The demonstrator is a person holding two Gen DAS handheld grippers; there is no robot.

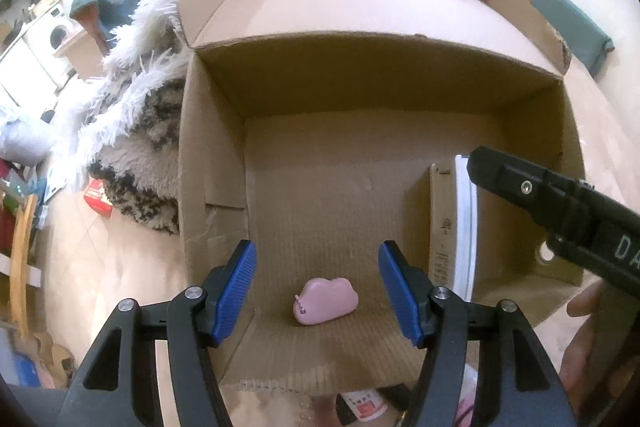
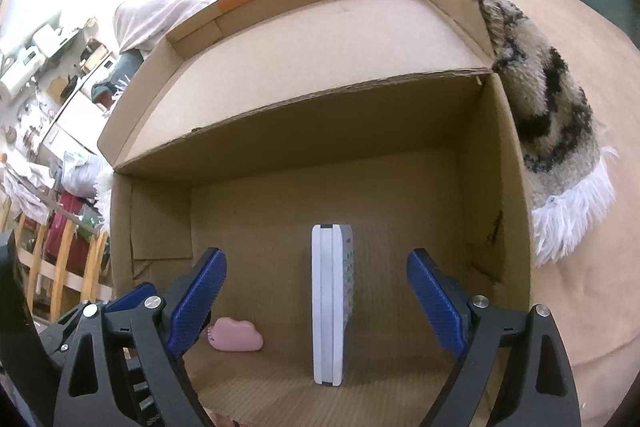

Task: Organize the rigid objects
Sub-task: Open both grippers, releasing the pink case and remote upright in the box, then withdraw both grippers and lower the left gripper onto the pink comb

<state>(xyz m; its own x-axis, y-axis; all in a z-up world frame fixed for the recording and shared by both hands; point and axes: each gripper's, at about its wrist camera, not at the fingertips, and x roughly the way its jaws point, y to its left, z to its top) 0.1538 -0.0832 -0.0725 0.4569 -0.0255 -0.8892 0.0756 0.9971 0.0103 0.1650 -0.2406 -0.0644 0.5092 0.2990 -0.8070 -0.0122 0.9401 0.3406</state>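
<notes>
Left gripper (image 1: 318, 291): spread wide, empty.
Right gripper (image 2: 316, 303): spread wide, empty.
Cloud (image 1: 326, 301): on box (image 1: 280, 107) floor; probably light, hard, slick; pinch its flanks.
Slab (image 2: 331, 303): upright on edge; tippy; grip flat faces.

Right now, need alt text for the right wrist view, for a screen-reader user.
An open right gripper with blue pads looks down into a cardboard box, framing a white slab-shaped object standing on edge on the box floor. A small pink cloud-shaped item lies left of it, apart. A shaggy rug sits outside the box at right.
</notes>
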